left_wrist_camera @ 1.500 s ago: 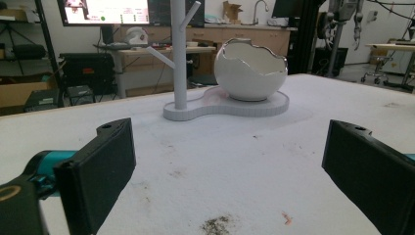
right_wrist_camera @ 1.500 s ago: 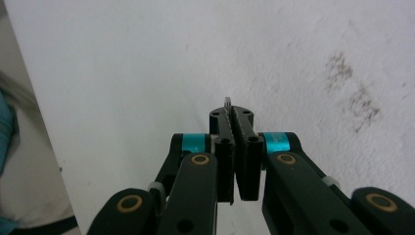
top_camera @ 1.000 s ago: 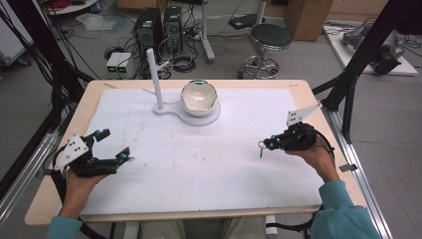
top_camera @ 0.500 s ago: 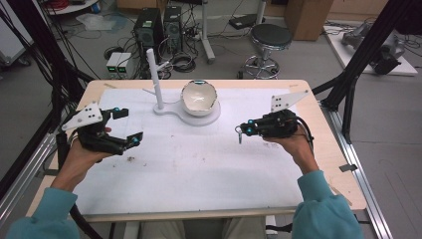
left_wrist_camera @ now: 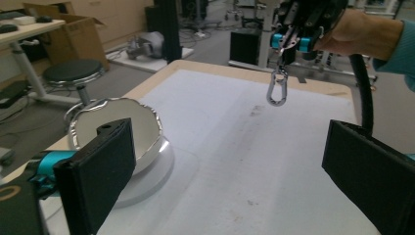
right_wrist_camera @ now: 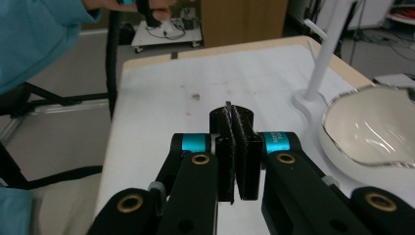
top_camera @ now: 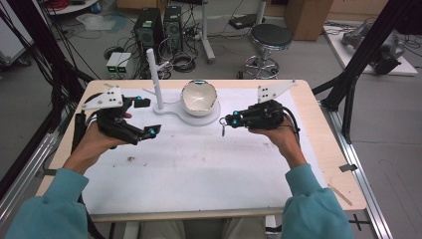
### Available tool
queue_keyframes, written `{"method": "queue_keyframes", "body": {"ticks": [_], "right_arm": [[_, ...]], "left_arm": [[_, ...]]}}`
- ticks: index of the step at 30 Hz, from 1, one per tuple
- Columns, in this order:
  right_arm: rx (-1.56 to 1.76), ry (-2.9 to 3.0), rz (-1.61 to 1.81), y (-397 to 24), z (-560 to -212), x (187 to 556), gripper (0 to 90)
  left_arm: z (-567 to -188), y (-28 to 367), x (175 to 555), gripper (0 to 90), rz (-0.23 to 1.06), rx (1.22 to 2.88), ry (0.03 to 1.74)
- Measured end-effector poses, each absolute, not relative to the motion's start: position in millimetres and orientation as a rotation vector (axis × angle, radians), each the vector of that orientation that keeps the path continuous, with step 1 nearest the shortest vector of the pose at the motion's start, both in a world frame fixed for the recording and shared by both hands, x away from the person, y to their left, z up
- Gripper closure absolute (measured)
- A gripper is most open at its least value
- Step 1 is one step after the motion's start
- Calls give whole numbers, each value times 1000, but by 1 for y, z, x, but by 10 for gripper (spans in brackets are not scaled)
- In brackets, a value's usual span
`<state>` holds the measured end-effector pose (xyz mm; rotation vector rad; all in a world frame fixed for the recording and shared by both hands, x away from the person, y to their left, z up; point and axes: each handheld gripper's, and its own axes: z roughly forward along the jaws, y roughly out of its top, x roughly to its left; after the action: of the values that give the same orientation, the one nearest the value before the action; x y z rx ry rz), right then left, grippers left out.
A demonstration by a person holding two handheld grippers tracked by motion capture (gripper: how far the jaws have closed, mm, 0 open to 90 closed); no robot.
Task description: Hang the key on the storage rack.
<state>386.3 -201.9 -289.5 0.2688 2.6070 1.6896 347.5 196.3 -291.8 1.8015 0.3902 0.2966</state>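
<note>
right gripper point(top_camera: 222, 121): fingers clamped on carabiner point(left_wrist_camera: 277, 88), hanging free above table point(top_camera: 199, 169) beside bowl point(top_camera: 199, 97), ready for hooking | left gripper point(top_camera: 146, 117): fingers apart, empty, near stand post point(top_camera: 155, 74)

One scalloped white bowl point(top_camera: 199, 98), one white upright post point(top_camera: 155, 74), one silver metal carabiner point(left_wrist_camera: 277, 88), two black tongs.

Black stool point(top_camera: 270, 37) beyond table point(top_camera: 328, 144).
</note>
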Motion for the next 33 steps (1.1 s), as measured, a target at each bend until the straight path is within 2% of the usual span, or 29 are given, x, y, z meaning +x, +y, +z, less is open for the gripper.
{"method": "queue_keyframes", "body": {"ticks": [14, 21, 30, 33], "right_arm": [[179, 2559, 1809, -173, -282, 389, 888], [146, 2564, 1843, -166, -281, 390, 888], [123, 2560, 1864, -160, -282, 390, 888], [118, 2561, 1883, -160, -282, 391, 887]], "left_arm": [[-285, 162, 362, 62, 193, 1811, 306], [-279, 148, 366, 103, 161, 1804, 262], [-284, 134, 367, 105, 110, 1826, 227], [-285, 131, 367, 136, 97, 1827, 203]]}}
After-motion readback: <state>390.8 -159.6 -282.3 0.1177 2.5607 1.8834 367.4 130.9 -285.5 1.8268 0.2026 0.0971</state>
